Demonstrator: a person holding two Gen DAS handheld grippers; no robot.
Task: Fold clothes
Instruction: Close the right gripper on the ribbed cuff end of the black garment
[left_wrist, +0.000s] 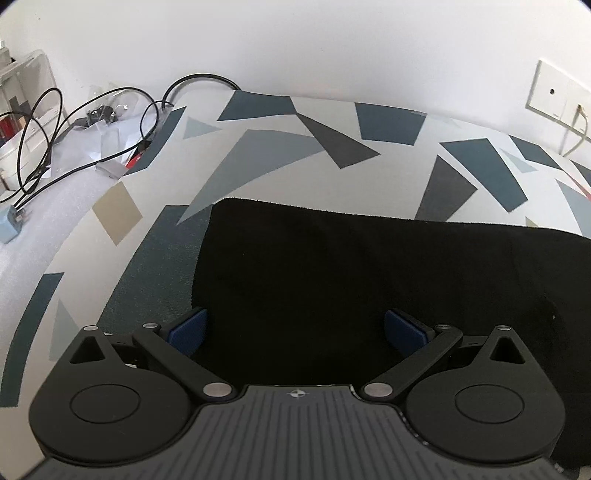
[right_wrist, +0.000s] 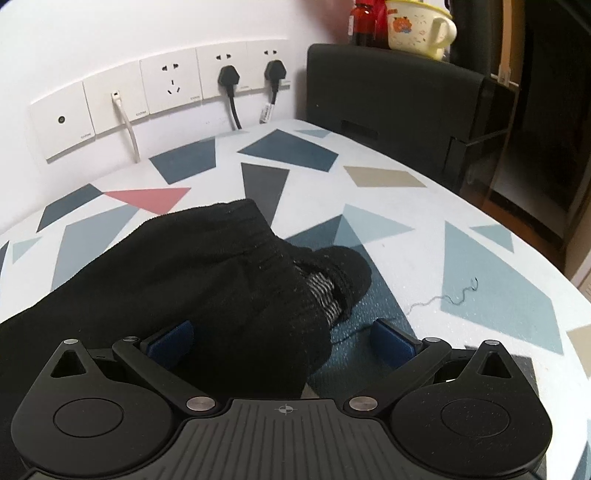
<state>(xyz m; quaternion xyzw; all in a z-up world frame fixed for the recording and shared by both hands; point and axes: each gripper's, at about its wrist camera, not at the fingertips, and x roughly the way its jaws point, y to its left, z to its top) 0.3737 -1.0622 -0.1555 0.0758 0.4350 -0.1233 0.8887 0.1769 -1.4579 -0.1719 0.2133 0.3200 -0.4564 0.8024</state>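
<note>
Patterned tablecloth (right_wrist: 369, 177) with blue, grey, pink and tan shapes, wall sockets (right_wrist: 166, 86) holding two black plugs (right_wrist: 229, 75), cream cartoon mug (right_wrist: 419, 27), looped black cables (left_wrist: 40, 122), loose thread (right_wrist: 450, 297)

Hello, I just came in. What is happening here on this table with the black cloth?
A person is folding a black garment on a table with a patterned cover, holding a gripper in each hand. Both are open and grip nothing. The left gripper is over the flat part of the garment. The right gripper is at its bunched end, where a grey striped lining shows. The garment is not yet neatly folded.
</note>
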